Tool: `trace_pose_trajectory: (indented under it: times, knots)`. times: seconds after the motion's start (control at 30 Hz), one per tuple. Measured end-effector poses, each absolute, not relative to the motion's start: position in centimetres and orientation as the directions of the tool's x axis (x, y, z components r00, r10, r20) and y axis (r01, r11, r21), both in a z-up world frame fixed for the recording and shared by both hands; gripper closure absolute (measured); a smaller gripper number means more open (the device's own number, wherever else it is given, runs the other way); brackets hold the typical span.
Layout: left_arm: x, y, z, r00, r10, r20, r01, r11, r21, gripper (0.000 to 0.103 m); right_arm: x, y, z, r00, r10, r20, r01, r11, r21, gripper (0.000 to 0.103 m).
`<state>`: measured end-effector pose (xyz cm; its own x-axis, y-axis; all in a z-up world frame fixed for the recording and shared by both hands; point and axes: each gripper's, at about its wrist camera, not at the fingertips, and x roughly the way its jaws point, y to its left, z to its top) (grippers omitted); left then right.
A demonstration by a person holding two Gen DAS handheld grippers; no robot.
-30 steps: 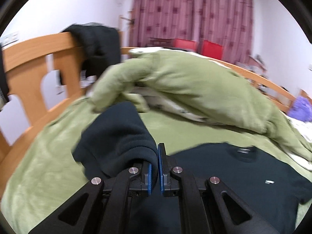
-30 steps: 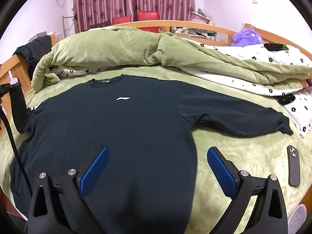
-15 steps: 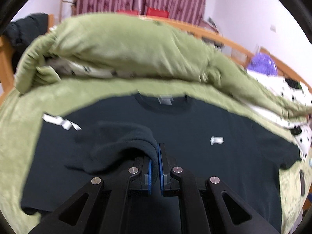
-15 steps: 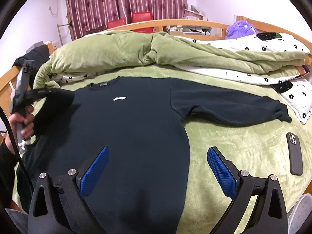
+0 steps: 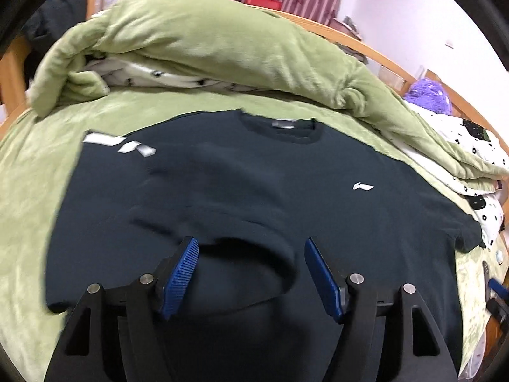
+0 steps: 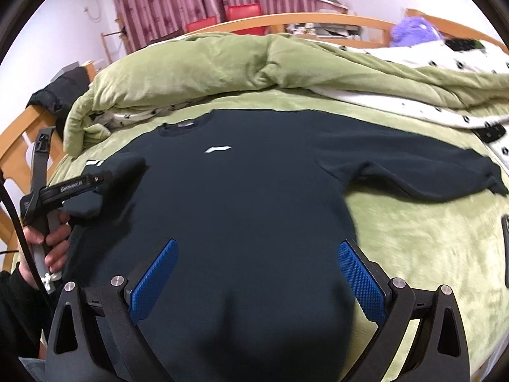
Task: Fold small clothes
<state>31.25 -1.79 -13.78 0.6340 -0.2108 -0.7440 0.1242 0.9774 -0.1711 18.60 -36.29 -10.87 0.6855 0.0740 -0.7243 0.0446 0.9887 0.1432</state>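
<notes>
A dark long-sleeved sweatshirt (image 6: pixel 254 197) lies face up on the green bed cover, with a white chest logo (image 6: pixel 218 149). Its left sleeve (image 5: pixel 229 191) is folded across the chest, its cuff (image 5: pixel 270 254) lying between my open left fingers. My left gripper (image 5: pixel 251 270) is open just above that cuff. In the right wrist view the left gripper (image 6: pixel 105 175) hovers over the shirt's left side. The other sleeve (image 6: pixel 429 172) lies stretched out to the right. My right gripper (image 6: pixel 257 277) is open and empty above the shirt's lower body.
A rolled green duvet (image 5: pixel 206 51) with a spotted white lining lies behind the shirt. A wooden bed rail (image 6: pixel 19 146) runs at the left with dark clothing (image 6: pixel 63 89) hung on it. A phone (image 6: pixel 505 251) lies on the cover at the right.
My left gripper carried the left sleeve in over the chest, then opened and let the cuff go. My right gripper stayed open and shifted slightly.
</notes>
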Motion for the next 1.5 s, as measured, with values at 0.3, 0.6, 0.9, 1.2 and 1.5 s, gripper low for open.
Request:
trace_pose_trajectory:
  times: [0.3,0.6,0.9,1.2,1.5]
  knots:
    - [24.8,7.0,-15.4,0.668,-0.025,-0.744,-0.014,0.999,-0.046,0.036,21.5,-25.9,-9.2,0.695,0.094,-0.712,-0.112,0.994,0.023,0.036]
    - [22.8,10.8,-18.9,0.631,0.012,-0.775,-0.055,0.998,-0.029,0.035,25.6,-16.9,-9.8,0.690,0.164,-0.705,-0.274,0.961,-0.045,0.040]
    - [22.2,11.6,-20.3,0.644,0.016,-0.765,-0.047,0.999,-0.019,0.027,30.7,-9.6,-14.1,0.672,0.184,-0.718,-0.355,0.930,-0.093,0.041]
    - [22.2,11.9,-20.5,0.639,-0.001,-0.769,-0.047,0.998,-0.040,0.024,35.4,-6.4,-19.3,0.670,0.103,-0.735,-0.359,0.912,-0.200,0.083]
    - [22.3,11.8,-20.6,0.635,0.002,-0.773,-0.044,0.999,-0.033,0.022,33.6,-18.8,-14.0,0.722,0.192,-0.665,-0.167,0.981,0.102,0.090]
